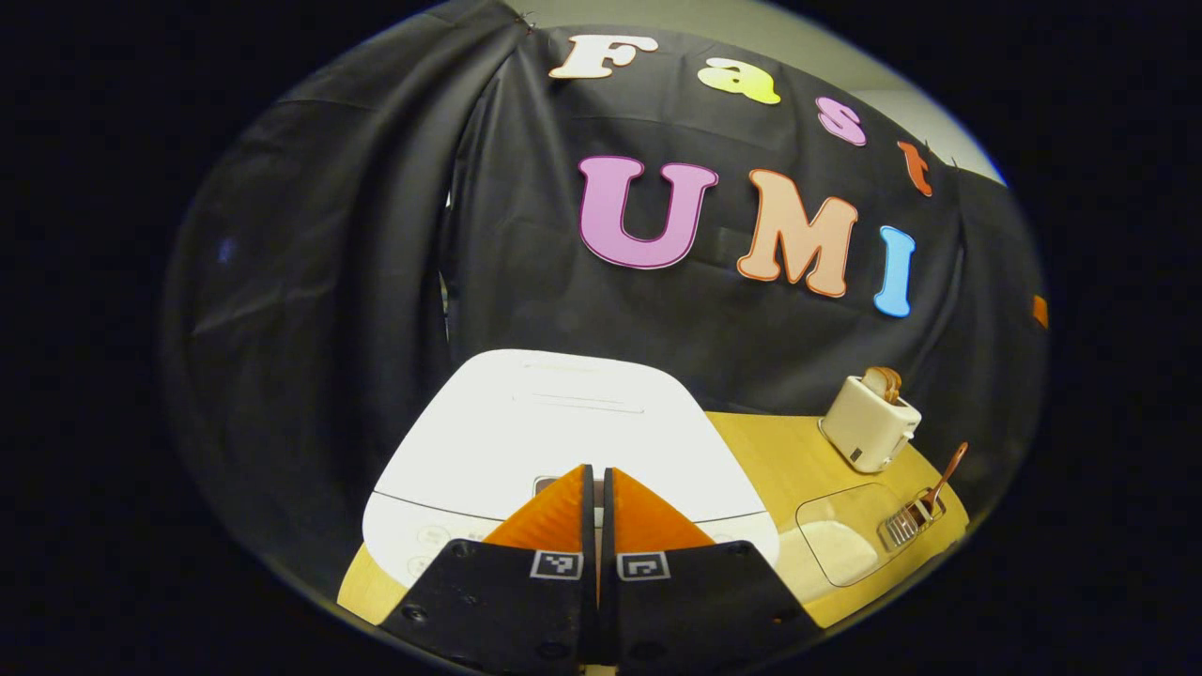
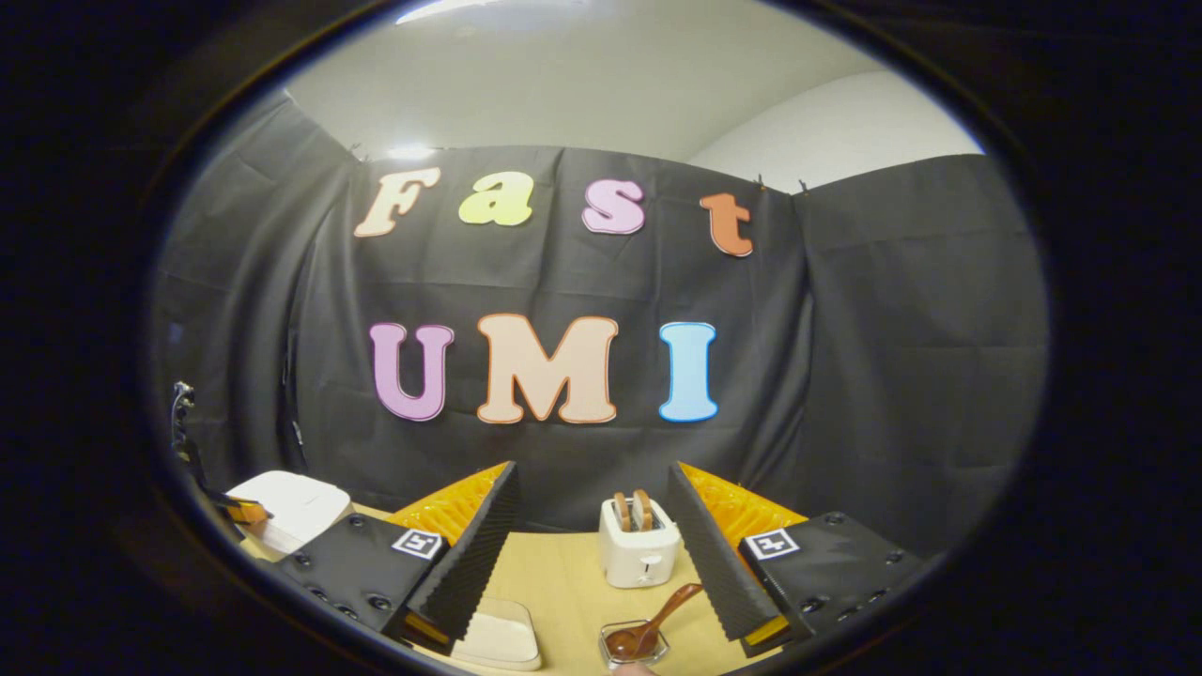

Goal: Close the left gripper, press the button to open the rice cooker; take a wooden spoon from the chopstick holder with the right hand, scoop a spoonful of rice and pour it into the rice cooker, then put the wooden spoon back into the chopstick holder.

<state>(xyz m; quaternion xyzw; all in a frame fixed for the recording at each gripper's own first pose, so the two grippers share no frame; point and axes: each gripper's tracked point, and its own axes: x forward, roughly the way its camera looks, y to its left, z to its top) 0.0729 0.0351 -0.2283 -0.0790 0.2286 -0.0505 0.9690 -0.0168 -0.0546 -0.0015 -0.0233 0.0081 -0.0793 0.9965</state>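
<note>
The white rice cooker point(image 1: 554, 432) sits with its lid down right below my left gripper point(image 1: 598, 471). That gripper is shut, its fingertips together over the front of the lid where a small button panel point(image 1: 543, 485) peeks out. My right gripper point(image 2: 593, 467) hovers open above the wooden table with nothing between its fingers. Below and ahead of it a wooden spoon point(image 2: 657, 615) leans in the small chopstick holder point(image 2: 634, 646). In the left gripper view the spoon point(image 1: 948, 472) and wire holder point(image 1: 904, 524) stand at the far right. A clear box of rice point(image 1: 843, 537) lies beside the cooker.
A white toaster point(image 2: 639, 549) with bread slices stands at the back of the table point(image 2: 573, 582), just behind the spoon. The rice box point(image 2: 498, 638) lies under the right gripper's left finger. The rice cooker point(image 2: 291, 507) is far left, with the left gripper point(image 2: 242, 513) over it.
</note>
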